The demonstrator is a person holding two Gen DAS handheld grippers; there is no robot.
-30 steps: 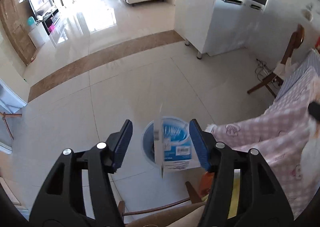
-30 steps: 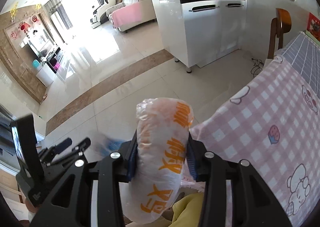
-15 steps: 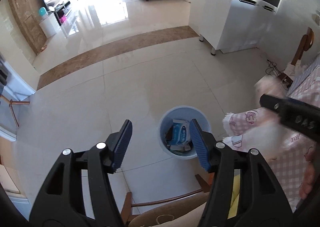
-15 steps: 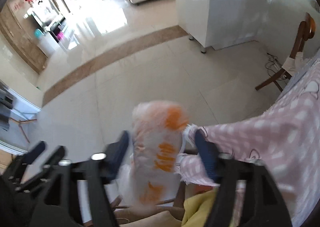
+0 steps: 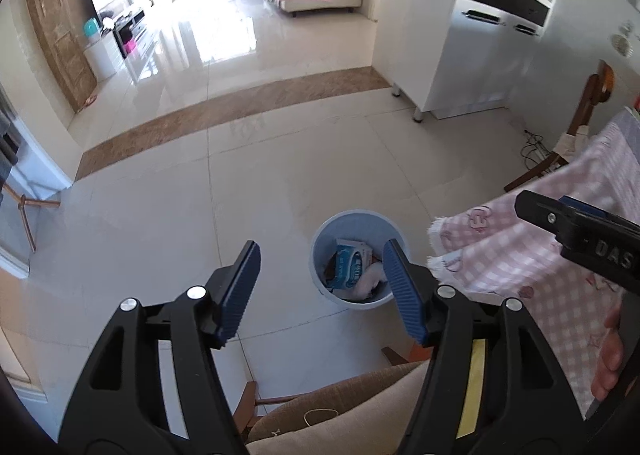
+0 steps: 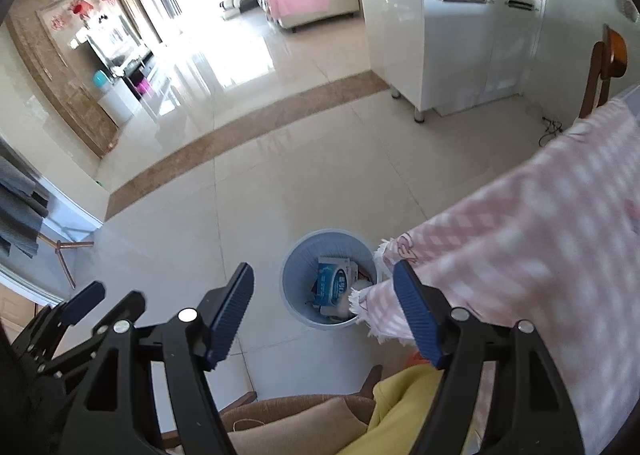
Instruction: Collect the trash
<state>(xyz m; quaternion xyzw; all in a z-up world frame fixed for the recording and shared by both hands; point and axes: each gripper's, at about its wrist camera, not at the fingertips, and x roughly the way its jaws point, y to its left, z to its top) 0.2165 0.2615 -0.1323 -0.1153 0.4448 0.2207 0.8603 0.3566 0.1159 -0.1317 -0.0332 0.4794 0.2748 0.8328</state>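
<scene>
- Pale blue bin point(image 5: 360, 261) stands on the cream tile floor point(image 5: 248, 191), just beside the hanging corner of a pink checked tablecloth point(image 5: 520, 251); in the right wrist view the cloth's fringe overlaps the bin's rim
- in the bin: a blue-and-white box point(image 5: 350, 261) and a white wrapper point(image 5: 370, 277) beside it; other scraps underneath, too small to tell
- left gripper point(image 5: 322, 289) above the floor, pointing steeply down; jaws apart and opening, nothing between them; bin sits just past the right-hand pad
- right gripper point(image 6: 324, 309) pointing down at the bin; jaws wide apart, empty; bin seen in the gap between the pads
- right gripper also shows at the right edge of the left wrist view, over the tablecloth, with a hand point(image 5: 612, 355) below it
- tan chair cushion point(image 5: 340, 411) at the bottom edge; something yellow point(image 6: 404, 403) beside it
- white cabinet point(image 5: 472, 51) and wooden chair point(image 5: 584, 111) further back
</scene>
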